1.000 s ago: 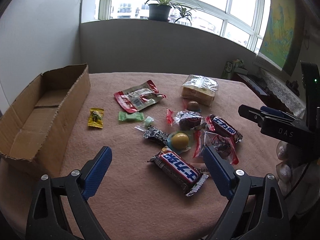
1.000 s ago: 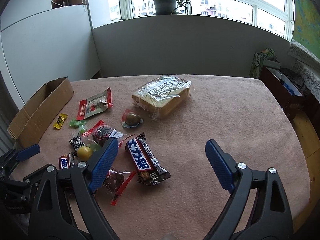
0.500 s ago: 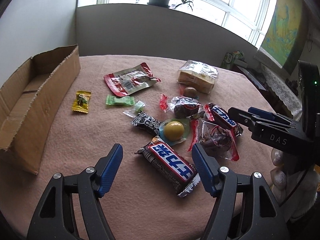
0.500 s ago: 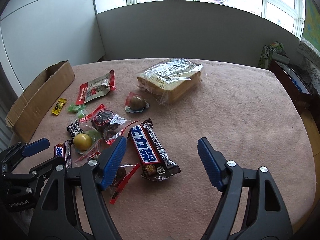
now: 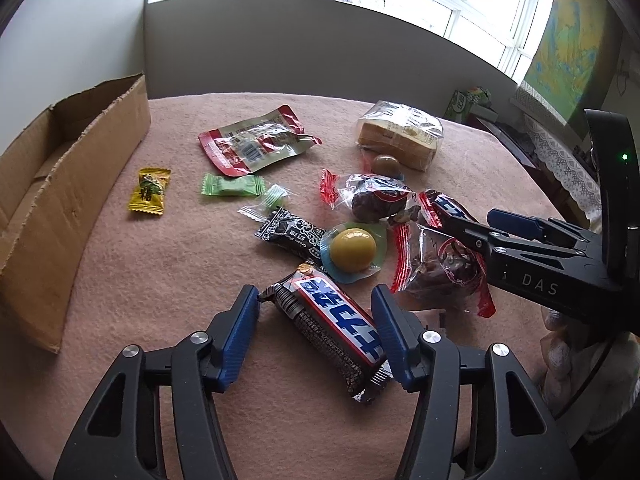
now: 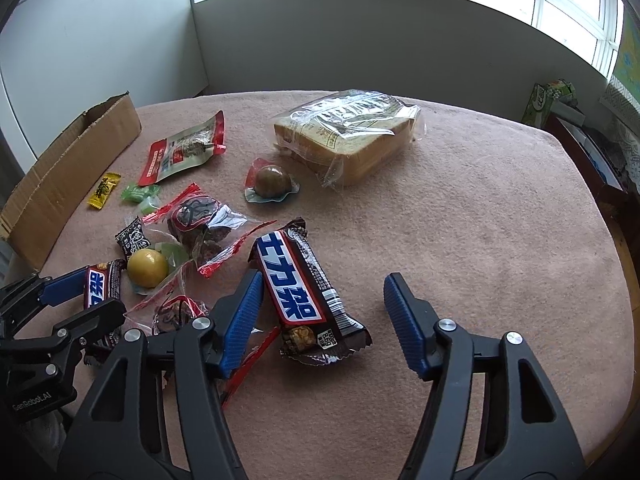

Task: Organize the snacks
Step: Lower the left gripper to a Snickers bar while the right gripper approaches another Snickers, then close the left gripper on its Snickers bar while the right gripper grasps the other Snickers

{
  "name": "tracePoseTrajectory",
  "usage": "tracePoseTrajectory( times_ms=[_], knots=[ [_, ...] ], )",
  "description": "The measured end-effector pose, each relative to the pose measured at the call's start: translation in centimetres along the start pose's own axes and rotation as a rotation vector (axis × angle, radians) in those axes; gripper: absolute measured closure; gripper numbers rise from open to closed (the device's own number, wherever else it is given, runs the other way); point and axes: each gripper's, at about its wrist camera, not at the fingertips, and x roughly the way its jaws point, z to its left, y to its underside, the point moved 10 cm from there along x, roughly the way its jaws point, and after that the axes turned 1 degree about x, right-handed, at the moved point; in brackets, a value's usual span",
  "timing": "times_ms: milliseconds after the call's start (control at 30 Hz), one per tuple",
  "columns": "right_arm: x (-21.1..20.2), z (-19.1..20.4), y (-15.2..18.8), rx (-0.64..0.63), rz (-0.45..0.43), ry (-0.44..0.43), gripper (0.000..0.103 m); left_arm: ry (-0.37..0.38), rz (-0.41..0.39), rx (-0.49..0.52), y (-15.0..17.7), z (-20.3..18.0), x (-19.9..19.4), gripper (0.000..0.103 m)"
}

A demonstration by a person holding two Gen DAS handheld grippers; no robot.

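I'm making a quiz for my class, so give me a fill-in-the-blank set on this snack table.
1. The left tongs are closing around a chocolate ____.
2. The yellow candy lies beside the ____ box.
3. The bagged bread sits on a ____ tablecloth.
4. On the windowsill stands a potted ____.

Missing words: bar; cardboard; pink; plant

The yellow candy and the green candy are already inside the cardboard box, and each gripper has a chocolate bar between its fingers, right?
Not quite. In the left wrist view the yellow candy and green candy lie on the pink cloth beside the cardboard box, not inside. The rest holds: the left gripper and right gripper are closing, each around a chocolate bar.
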Motion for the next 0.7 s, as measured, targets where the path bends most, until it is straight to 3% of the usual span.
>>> tracePoseTrajectory(
  times_ms=[167,333,467,700],
  knots=[
    [0.14,0.44,0.2,0.001,0.013,-0.028,0.058,0.001,-0.007,0.013,0.16,0.51,-0.46,0.057],
    [0.3,0.64,0.21,-0.008,0.017,-0.016,0.058,-0.009,-0.002,-0.002,-0.01,1.15,-0.4,0.055],
    [0.28,0.61,0.21,-0.003,0.018,-0.023,0.067,-0.025,-0.01,0.025,-0.19,0.88,-0.19,0.055],
    [-0.17,-0.01,0.18,0.034,0.006,-0.042,0.071,0.007,-0.026,0.022,-0.32,0.82,-0.67,0.065]
  ],
)
